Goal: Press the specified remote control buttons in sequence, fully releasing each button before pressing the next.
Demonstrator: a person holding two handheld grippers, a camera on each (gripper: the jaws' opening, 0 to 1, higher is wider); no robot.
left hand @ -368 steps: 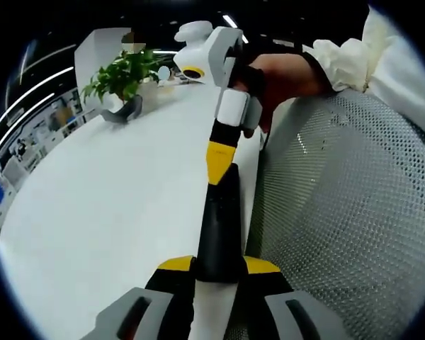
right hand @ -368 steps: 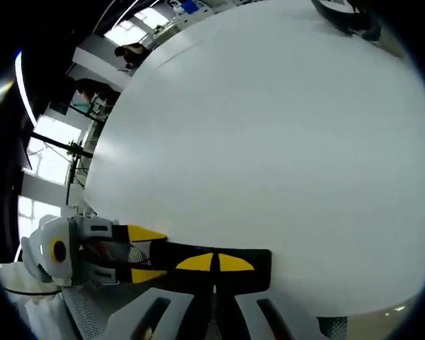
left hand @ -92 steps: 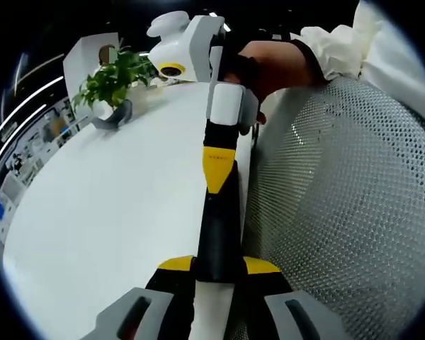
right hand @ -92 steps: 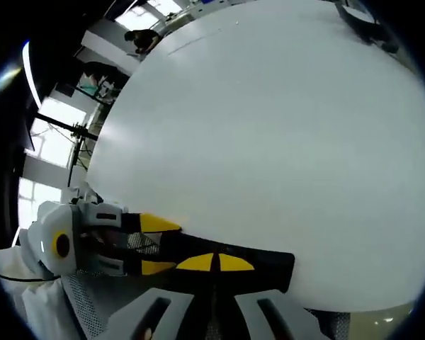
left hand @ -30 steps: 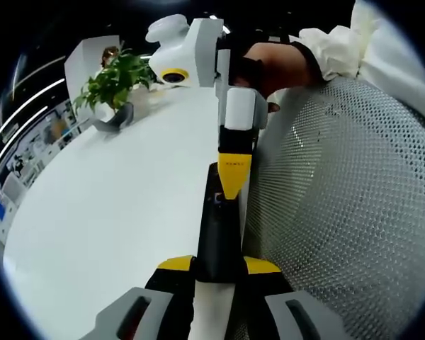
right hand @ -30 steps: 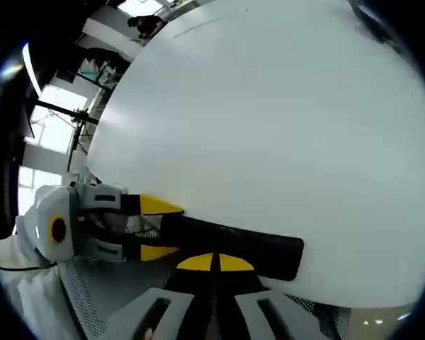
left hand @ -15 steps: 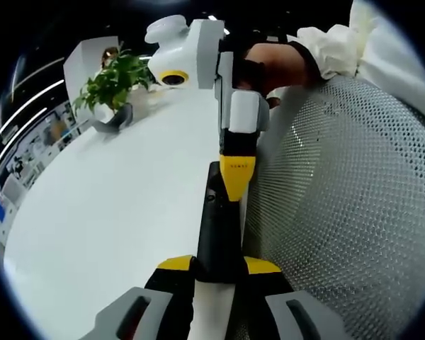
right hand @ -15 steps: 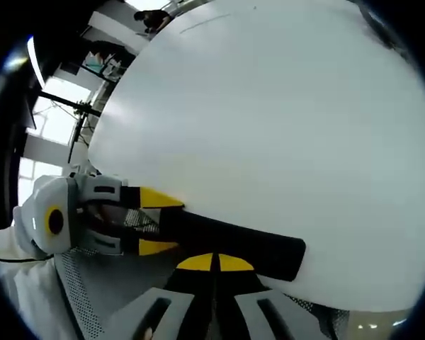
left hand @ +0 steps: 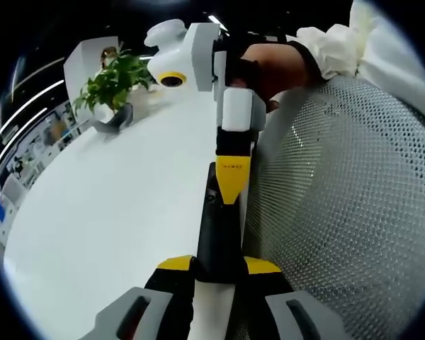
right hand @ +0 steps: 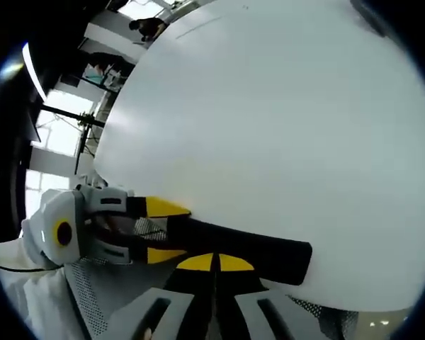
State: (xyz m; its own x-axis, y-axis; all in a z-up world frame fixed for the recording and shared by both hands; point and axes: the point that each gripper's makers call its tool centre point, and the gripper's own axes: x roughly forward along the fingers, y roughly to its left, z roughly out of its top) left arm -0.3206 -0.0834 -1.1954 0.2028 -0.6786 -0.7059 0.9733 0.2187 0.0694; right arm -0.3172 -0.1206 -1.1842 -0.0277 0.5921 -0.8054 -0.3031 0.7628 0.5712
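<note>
— At the near edge of the white table [left hand: 106, 205], what does the left gripper [left hand: 219, 273] have?

— Its yellow-tipped jaws are pinched on the near end of a black remote control [left hand: 218, 227]; the remote runs away from the camera along the table's right edge, with a grey mesh chair back [left hand: 340, 212] just to its right.

— And the right gripper?

— Seen from the left gripper view, the right gripper [left hand: 231, 180] comes down from the far side, held by a gloved hand [left hand: 269, 67] with a white sleeve [left hand: 340, 42] behind it; its yellow tips are pressed together, and they lie over the far part of the remote; I cannot tell whether they touch it.

— Does its own view agree?

— From the right gripper view, the right gripper's [right hand: 214, 263] jaws meet at the bottom with no gap; the remote control [right hand: 248, 248] lies crosswise just beyond them, one end pointing right over the table [right hand: 283, 127], the other end held between the left gripper's [right hand: 170, 230] yellow fingers [right hand: 166, 207] at the left; which button sits under the tips is hidden.

— Anything else on the table?

— A potted plant [left hand: 113, 81] in a grey pot stands at the far left, well apart from the remote; a white column [left hand: 81, 60] rises behind it; office windows [right hand: 53, 152] show far off in the right gripper view.
</note>
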